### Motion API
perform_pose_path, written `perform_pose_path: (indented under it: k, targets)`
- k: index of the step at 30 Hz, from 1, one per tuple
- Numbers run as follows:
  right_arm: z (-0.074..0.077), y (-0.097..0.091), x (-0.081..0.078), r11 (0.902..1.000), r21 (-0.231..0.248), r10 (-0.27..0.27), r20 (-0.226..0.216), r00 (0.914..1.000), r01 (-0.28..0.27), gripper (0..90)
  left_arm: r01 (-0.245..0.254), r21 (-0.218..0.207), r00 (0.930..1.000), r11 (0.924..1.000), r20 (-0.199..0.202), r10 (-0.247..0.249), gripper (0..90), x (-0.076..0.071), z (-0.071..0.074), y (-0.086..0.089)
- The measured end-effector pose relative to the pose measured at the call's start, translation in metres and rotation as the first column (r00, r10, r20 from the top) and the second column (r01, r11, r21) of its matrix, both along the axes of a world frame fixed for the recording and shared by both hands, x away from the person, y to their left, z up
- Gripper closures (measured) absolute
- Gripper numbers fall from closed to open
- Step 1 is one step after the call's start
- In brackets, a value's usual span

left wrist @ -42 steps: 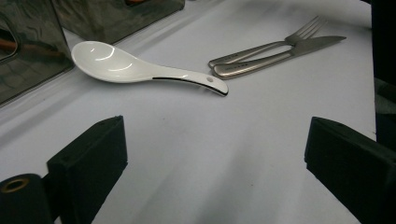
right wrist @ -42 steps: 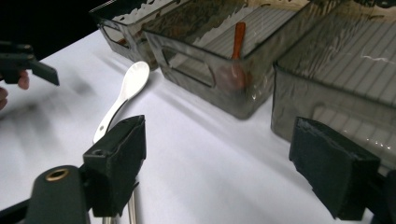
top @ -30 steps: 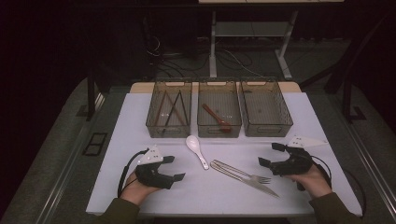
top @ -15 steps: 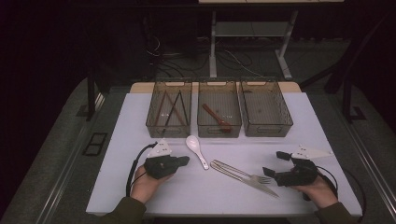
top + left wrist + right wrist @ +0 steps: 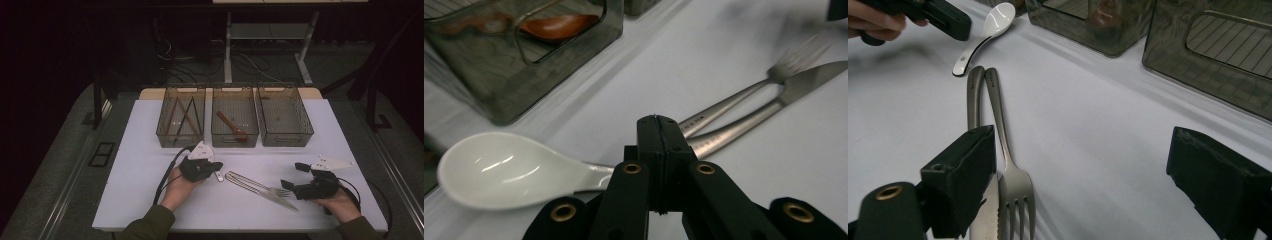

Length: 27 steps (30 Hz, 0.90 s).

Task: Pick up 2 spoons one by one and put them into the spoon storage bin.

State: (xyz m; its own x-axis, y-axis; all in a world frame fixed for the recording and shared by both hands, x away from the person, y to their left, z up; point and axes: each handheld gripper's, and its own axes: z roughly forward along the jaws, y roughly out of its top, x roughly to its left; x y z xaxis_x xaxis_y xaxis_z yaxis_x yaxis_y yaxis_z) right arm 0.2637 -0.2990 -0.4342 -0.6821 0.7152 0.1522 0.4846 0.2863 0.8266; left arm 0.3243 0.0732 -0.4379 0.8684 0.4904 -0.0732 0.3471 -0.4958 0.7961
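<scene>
Lying on the white desk (image 5: 140, 165) in front of the trays, the white spoon (image 5: 514, 170) has its bowl toward the middle tray (image 5: 235, 122) and its handle running under the left tool (image 5: 658, 165). That tool's jaws have just closed and stand pressed together over the handle; whether they pinch it cannot be told. Just beyond the handle's end lie a fork (image 5: 1010, 170) and a knife (image 5: 975, 100), side by side and touching, tines and blade toward the right tool (image 5: 1088, 185). The right tool's jaws are spread wide, holding nothing, one beside the fork's head. A brown spoon (image 5: 232, 126) lies in the middle tray and dark chopsticks (image 5: 182, 115) in the left one.
</scene>
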Motion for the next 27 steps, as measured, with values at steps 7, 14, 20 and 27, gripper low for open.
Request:
perform_pose_path:
  k: [7, 14, 20, 27]
  targets:
    - [0.000, 0.000, 0.000, 1.0000, -0.004, 0.005, 0.004, 1.0000, -0.005, 12.7, 0.002, 0.064, 0.9999, 0.9980, -0.011, -0.001, 89.1, 0.006, -0.008, -0.013]
    - [0.000, 0.002, 0.000, 0.9999, -0.007, 0.009, 0.002, 1.0000, -0.009, 12.8, 0.006, 0.115, 0.9998, 0.9934, -0.019, -0.004, 89.2, 0.005, -0.012, -0.015]
    - [0.000, 0.001, 0.000, 0.9999, -0.009, 0.005, 0.002, 1.0000, -0.005, 12.7, 0.002, 0.147, 0.9996, 0.9891, -0.029, 0.002, 89.2, 0.000, -0.007, -0.012]
    - [0.000, 0.002, -0.001, 0.9999, -0.014, 0.006, 0.003, 1.0000, -0.006, 12.8, 0.010, 0.187, 0.9994, 0.9822, -0.033, -0.004, 89.1, -0.007, -0.007, -0.006]
